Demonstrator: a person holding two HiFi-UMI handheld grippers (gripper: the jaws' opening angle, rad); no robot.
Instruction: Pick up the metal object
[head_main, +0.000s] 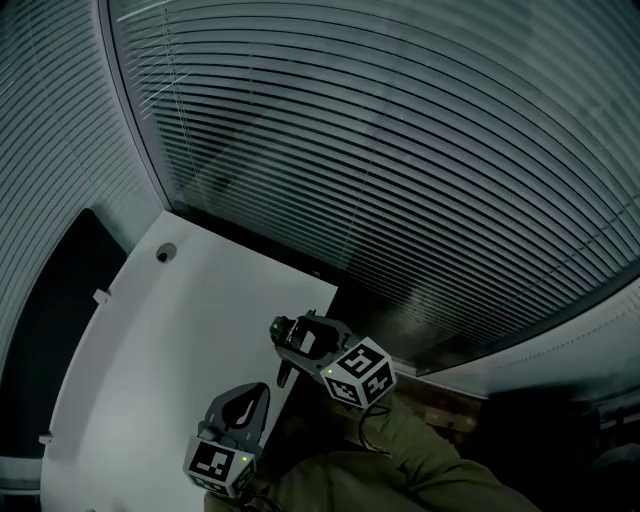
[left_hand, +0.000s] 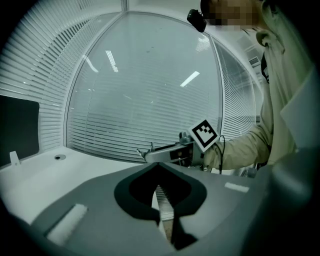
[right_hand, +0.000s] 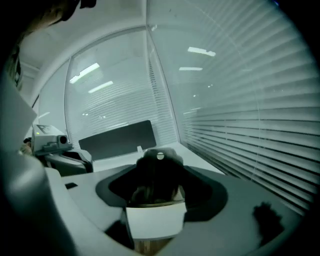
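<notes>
The right gripper (head_main: 290, 338) sits in the lower middle of the head view, just off the right edge of the white worktop (head_main: 170, 340). Its fingers are clenched on a small dark metal object (right_hand: 159, 165), rounded, with one bright stud showing at its top. In the right gripper view that piece fills the gap between the fingers at the centre of the frame. To me it looks already lifted rather than lying on the worktop.

In the left gripper view the same gripper hangs in the air at centre right. A thin shiny prong juts from its tip toward the left of the frame, and I take it for part of the metal object (left_hand: 148, 150). That suggests the long axis runs on along the fingers, though the piece is too small and dim for me to be sure.

The left gripper (head_main: 255, 395) is lower and further left in the head view, near the right one but apart from it. Its fingers are pressed together with nothing between them, and they point up toward the right gripper's tip. So the metal object lies ahead of and above the left fingers, and the right hand has it.

I see no other metal piece on the worktop, only a small round hole (head_main: 165, 253) near its far corner, upper left. What remains, I judge, is a firm grip and a carry clear of the edge.
</notes>
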